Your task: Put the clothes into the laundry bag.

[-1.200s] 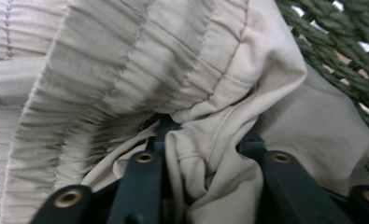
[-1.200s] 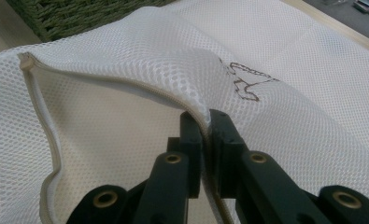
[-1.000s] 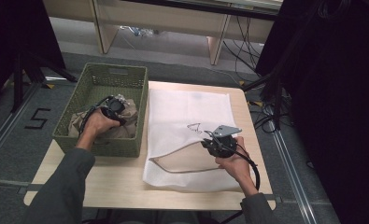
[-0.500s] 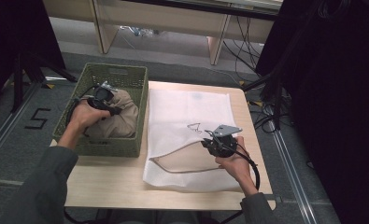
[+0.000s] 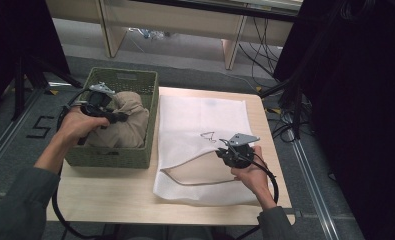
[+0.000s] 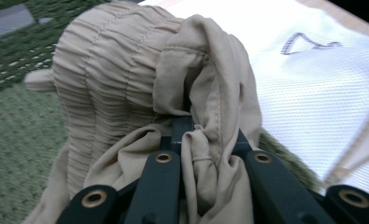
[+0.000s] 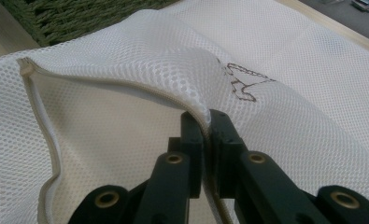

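- Wide pale wooden desk (image 5: 110, 200), grey floor all around it, wooden furniture legs beyond the far edge.
- White mesh laundry bag (image 5: 205, 125) spread flat over the right half of the desk, a small dark drawn mark near its middle, beige-trimmed mouth gaping toward the near left corner.
- Green woven basket (image 5: 122, 82) standing on the left part of the desk, its right wall just beside the bag's left edge.
- Beige garment (image 5: 127, 120) bunched up inside the basket, rising above the rim, gathered ribbed band on show in the left gripper view (image 6: 107, 84).
- Left tongs (image 5: 116, 118) over the basket, gripped by the left hand (image 5: 77, 125), cable trailing down past the forearm.
- Seen along those tongs (image 6: 205, 154): pinching a thick fold of the beige cloth, fabric wadded between the black jaws and spilling over both sides.
- Right tongs (image 5: 224, 149) at the bag's upper lip, right hand (image 5: 252, 175) resting near the desk's right edge.
- Up close (image 7: 206, 128): pressed together on the mesh edge of the bag (image 7: 126, 60), top layer lifted clear of the lower one, mouth held agape.
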A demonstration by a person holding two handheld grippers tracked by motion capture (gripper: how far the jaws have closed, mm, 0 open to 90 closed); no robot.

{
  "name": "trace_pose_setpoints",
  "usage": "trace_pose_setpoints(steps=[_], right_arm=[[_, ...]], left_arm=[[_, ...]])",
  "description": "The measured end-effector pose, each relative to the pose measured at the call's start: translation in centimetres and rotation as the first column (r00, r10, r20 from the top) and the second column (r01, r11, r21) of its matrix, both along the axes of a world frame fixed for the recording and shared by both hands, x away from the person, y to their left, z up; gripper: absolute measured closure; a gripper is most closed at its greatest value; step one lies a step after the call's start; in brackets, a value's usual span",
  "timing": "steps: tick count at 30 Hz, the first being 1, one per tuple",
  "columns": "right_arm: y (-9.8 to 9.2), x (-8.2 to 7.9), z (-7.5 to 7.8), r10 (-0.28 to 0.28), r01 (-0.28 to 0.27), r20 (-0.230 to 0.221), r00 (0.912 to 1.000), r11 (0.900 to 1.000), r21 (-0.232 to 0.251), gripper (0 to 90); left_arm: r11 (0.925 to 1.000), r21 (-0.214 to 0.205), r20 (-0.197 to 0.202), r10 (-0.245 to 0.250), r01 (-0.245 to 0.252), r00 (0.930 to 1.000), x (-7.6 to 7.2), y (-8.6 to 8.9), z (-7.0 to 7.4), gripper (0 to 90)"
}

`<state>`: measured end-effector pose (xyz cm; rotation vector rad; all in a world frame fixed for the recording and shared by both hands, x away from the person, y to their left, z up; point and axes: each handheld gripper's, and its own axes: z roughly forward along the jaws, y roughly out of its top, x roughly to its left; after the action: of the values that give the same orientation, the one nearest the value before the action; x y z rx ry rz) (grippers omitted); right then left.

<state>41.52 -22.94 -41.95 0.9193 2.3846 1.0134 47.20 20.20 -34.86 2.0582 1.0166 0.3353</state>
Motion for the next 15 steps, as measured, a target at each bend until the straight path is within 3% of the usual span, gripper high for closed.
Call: trace_pose_setpoints(steps=[6,15], right_arm=[[-0.1,0.0,0.1,0.0,0.0,0.004,1.0,1.0,0.003,86.2],[-0.1,0.0,0.1,-0.004,0.004,0.002,1.0,1.0,0.003,86.2]], left_arm=[[0.9996,-0.027,0.015,-0.002,0.002,0.9999,-1.4,0.3,0.7,80.7],[0.9944,-0.104,0.034,-0.01,0.013,0.9994,-3.6,0.7,2.4,80.9]])
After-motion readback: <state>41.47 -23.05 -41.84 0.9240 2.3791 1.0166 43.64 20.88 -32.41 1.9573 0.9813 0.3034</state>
